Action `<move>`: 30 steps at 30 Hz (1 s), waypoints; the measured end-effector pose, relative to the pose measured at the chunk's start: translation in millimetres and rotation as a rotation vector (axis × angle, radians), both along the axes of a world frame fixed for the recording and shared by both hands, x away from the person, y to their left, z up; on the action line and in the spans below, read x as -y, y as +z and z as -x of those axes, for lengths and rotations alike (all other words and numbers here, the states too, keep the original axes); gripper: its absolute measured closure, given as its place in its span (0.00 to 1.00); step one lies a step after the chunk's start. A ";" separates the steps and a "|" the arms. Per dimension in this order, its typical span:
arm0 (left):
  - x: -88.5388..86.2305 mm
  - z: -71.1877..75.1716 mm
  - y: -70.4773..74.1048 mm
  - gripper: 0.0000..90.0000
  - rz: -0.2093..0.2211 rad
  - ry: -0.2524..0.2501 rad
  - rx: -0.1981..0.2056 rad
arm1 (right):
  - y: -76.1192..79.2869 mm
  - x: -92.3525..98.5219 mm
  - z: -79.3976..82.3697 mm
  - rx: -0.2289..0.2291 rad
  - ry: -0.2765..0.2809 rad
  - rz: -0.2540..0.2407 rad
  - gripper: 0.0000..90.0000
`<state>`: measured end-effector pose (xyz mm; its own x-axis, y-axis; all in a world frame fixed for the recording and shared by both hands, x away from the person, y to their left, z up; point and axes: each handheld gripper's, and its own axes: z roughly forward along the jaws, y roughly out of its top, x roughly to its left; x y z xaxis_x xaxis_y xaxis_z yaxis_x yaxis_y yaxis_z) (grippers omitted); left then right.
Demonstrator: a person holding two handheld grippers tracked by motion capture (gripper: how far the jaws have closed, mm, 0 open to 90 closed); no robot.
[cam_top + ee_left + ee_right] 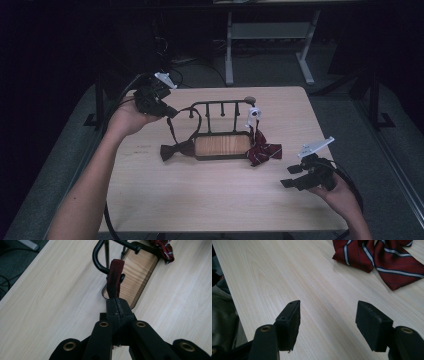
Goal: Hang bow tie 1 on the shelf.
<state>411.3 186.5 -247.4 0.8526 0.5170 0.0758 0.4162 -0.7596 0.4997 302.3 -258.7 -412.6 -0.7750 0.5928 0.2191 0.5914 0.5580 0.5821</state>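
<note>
Strap [115, 277] of dark bow tie [175, 149] — clamped between the closed jaws of the left gripper [171, 112], drawn up from the table [200, 200] past the rack's [220, 145] left end, its bow lying beside the wooden base. Right gripper [291, 176] — nearer, at the right edge, jaws apart on nothing. Striped tie [262, 150] lies at the rack's right end.

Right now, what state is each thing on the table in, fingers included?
Left gripper: fingers shut on the dark bow tie's strap.
Right gripper: fingers open, nothing between them, above bare table.
Dark bow tie: bow lying on the table, strap pulled up beside the rack's end.
Striped bow tie: lying crumpled at the rack's other end.
Rack: upright on the table.
</note>
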 end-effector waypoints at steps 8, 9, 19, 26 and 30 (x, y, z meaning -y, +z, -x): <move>1.4 -10.3 -5.1 1.00 -0.009 0.025 -0.020 | 0.4 1.9 0.3 -0.006 -0.009 -0.002 0.41; 1.3 -11.7 -5.9 1.00 -0.013 0.025 -0.023 | 0.6 2.0 0.4 -0.006 -0.009 -0.003 0.41; 3.3 -20.5 -10.7 1.00 -0.032 0.045 -0.039 | 1.2 3.1 0.5 0.001 -0.008 -0.006 0.40; 6.5 -24.8 -16.7 1.00 -0.076 0.056 -0.041 | 2.6 4.9 0.9 0.002 -0.012 -0.007 0.40; 7.2 -25.2 -18.9 0.99 -0.081 0.060 -0.042 | 2.7 4.9 0.8 0.003 -0.010 -0.006 0.40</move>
